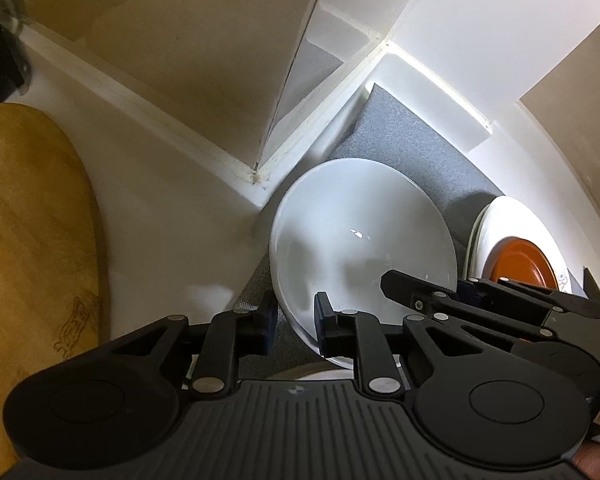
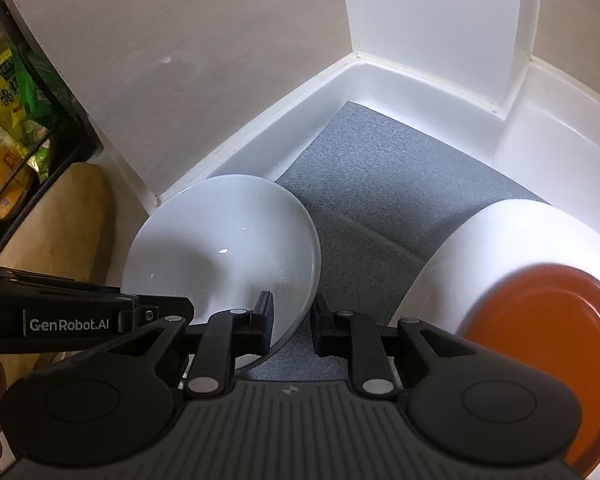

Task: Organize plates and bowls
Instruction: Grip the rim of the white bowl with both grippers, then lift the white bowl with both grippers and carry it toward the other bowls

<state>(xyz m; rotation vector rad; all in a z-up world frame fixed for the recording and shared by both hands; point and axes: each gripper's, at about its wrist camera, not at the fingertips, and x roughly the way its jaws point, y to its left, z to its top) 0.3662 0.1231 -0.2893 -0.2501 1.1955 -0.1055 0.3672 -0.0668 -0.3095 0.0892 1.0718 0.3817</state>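
The white bowl (image 1: 362, 248) rests on the grey liner (image 2: 380, 184) of the white shelf compartment (image 2: 432, 80), close to its left front corner. To its right stands a stack: a wide white plate (image 2: 480, 248) with an orange plate (image 2: 548, 344) on top. A wooden board (image 1: 28, 220) lies outside the compartment to the left. The left gripper (image 1: 296, 320) straddles the bowl's near left rim, one finger outside the wall and one inside; the jaws look slightly spread, though whether the pads touch the rim is hard to tell. The right gripper (image 2: 292, 316) straddles the bowl's near right rim in the same way, apparently not yet pinching. Both grippers meet the bowl from the front, so the bowl lies ahead, between them.
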